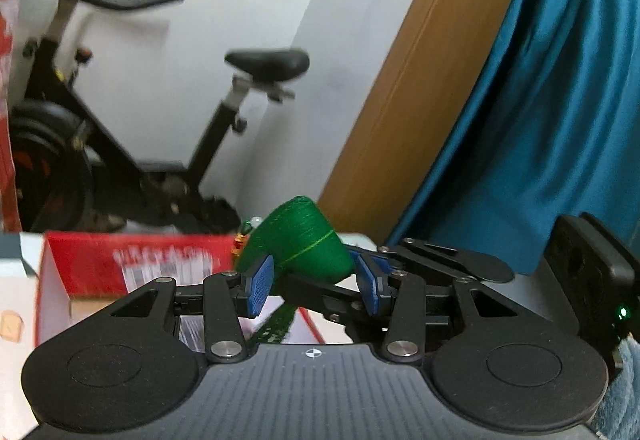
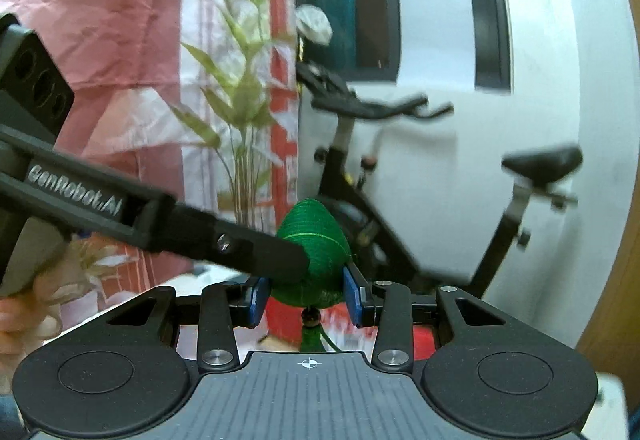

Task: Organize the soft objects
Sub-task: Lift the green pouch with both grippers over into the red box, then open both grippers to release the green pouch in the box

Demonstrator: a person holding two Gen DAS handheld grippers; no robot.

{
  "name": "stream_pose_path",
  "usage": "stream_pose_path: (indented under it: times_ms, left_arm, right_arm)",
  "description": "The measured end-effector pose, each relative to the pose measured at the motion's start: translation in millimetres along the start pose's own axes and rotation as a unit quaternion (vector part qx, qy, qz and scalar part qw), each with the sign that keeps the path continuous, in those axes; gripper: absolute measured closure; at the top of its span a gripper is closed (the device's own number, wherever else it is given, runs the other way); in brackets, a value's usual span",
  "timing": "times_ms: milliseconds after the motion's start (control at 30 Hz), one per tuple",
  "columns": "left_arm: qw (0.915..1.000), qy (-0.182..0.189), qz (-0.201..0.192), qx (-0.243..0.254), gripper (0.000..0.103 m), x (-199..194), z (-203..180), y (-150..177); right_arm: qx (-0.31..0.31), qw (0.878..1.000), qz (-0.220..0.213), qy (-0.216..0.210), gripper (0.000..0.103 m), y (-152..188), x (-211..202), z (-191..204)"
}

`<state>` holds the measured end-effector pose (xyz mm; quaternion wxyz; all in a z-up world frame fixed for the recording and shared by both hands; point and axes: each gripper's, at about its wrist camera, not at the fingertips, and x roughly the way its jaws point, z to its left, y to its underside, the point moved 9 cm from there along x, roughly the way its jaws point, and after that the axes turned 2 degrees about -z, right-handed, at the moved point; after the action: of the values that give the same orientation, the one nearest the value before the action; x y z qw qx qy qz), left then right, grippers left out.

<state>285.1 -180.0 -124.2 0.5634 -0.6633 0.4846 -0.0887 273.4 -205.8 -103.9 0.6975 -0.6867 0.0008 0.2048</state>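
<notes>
Left gripper (image 1: 314,282): jaws partly closed, blue pads pressed on either side of a green thread-wound ornament (image 1: 296,246), which is held clear of any surface. Right gripper (image 2: 306,298): jaws likewise narrowed, blue pads against the lower sides of the same ornament (image 2: 314,240); both grippers grip it at once, crossing one another at the item.

Ornament: soft, rounded-cone form, wound in green thread with one lighter green band; a dark bead (image 2: 310,316) and green tassel (image 2: 314,336) hang beneath it.

Hand (image 2: 20,316): a person's hand on the left gripper's handle, seen at the left edge of the right wrist view.

Surroundings: red and white carton (image 1: 132,264) below and left of the ornament; exercise bike (image 1: 160,119) against a white wall; teal curtain (image 1: 540,99) beside a wooden panel (image 1: 420,79); plant with thin leaves (image 2: 240,99) before a pink cloth (image 2: 100,19).
</notes>
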Motion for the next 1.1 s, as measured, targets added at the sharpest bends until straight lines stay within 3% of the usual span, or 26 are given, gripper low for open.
stream_pose_path:
  times_ms: [267, 500, 667, 900, 1100]
  left_arm:
    - [0.9968, 0.008, 0.064, -0.048, 0.056, 30, 23, 44]
    - [0.9917, 0.004, 0.100, -0.081, 0.056, 52, 43, 69]
    - [0.9913, -0.009, 0.100, -0.085, 0.056, 57, 54, 72]
    - [0.9926, -0.043, 0.081, -0.080, 0.056, 45, 75, 68]
    - [0.9920, -0.067, 0.071, -0.079, 0.056, 25, 96, 69]
  right_arm:
    - [0.104, 0.991, 0.079, -0.019, 0.068, 63, 14, -17]
    - [0.189, 0.968, 0.160, -0.026, 0.068, 118, 31, -25]
    - [0.246, 0.946, 0.209, -0.021, 0.070, 147, 41, -32]
    - [0.255, 0.926, 0.278, -0.006, 0.069, 151, 55, -40]
    - [0.227, 0.921, 0.313, 0.038, 0.062, 151, 54, -41]
